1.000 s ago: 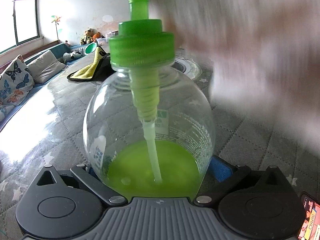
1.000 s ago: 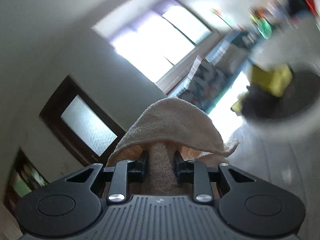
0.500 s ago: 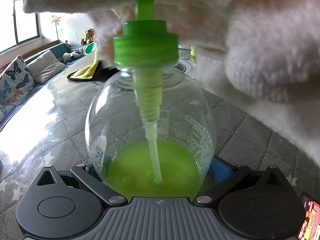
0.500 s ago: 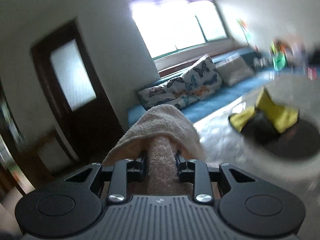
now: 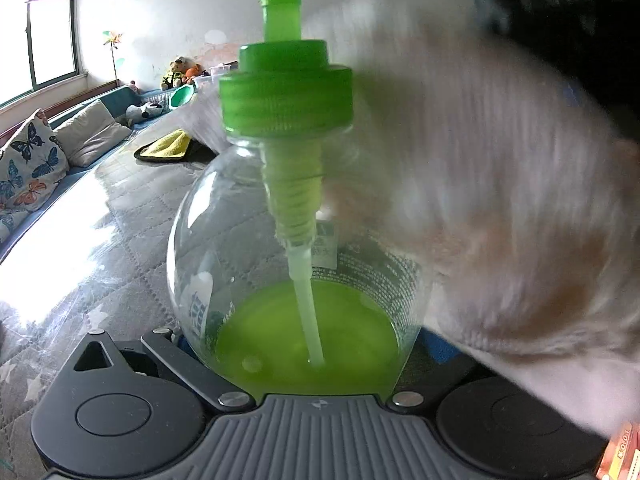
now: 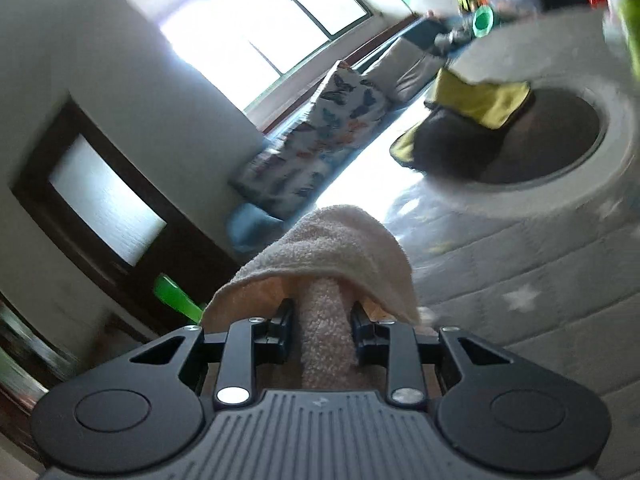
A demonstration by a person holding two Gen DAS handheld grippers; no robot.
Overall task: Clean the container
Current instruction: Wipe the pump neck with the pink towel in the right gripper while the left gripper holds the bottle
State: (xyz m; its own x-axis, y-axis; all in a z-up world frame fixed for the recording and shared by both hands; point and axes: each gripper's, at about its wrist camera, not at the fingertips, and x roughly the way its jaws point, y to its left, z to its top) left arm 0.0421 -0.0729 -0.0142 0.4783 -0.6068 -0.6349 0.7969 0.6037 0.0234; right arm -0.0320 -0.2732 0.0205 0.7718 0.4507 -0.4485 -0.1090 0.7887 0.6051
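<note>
The left tool (image 5: 308, 344) is gripping one clear round soap bottle (image 5: 248, 240) low on its body, one finger on each side, and the bottle is standing upright right in front of the camera on the grey quilted worktop (image 5: 120, 248). Green liquid (image 5: 280, 340) is filling the bottom of the bottle, and one green pump cap (image 5: 286, 92) with a pale tube is sitting on its neck. One pale towel (image 5: 500, 208), blurred, is pressing against the bottle's right side, from the cap down to its shoulder.

The right tool (image 6: 322, 320) is clamping a fold of that same towel (image 6: 332, 256) between its two fingers, with the rest draping over the tips. Farther off on the worktop one yellow-and-dark cloth (image 5: 166, 148) is lying beside a white ring-shaped object (image 6: 560, 184). Beyond, two cushions (image 5: 32, 164) are leaning on a blue bench under one bright window (image 6: 256, 32), and one dark door (image 6: 100, 200) is showing at the left.
</note>
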